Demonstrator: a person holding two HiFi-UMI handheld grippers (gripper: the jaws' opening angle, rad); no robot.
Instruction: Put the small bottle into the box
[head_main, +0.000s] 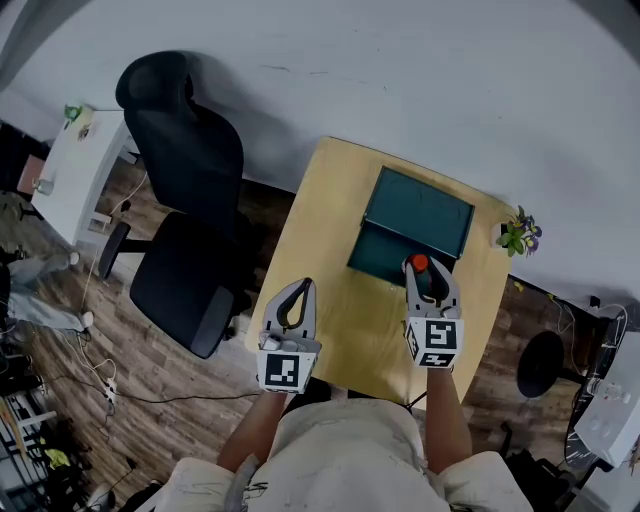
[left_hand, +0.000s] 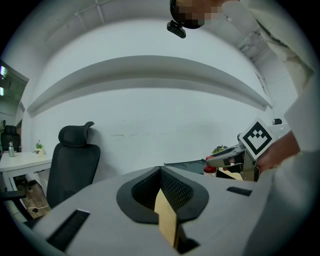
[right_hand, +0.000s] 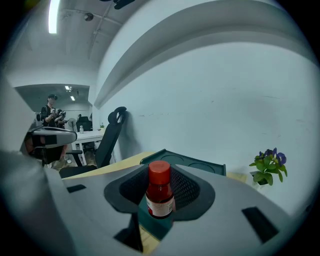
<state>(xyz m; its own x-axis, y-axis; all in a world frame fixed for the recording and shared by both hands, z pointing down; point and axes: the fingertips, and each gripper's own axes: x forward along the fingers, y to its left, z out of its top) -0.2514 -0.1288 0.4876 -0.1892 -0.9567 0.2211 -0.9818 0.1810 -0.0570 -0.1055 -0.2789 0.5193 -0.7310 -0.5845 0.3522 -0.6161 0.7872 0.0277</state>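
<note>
Red-capped small bottle (right_hand: 160, 194) sits upright, clamped in your right gripper (head_main: 428, 272) near the teal box (head_main: 372, 258). Centre it over the opening, lower gently, then release. Your left gripper (head_main: 300, 288) is closed, empty.

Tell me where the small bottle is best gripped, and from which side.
Grip the bottle across its labelled body, below the red cap, coming in level from the side: it stands upright, and the body is straight and round. The right hand-held gripper holds it just so.
</note>
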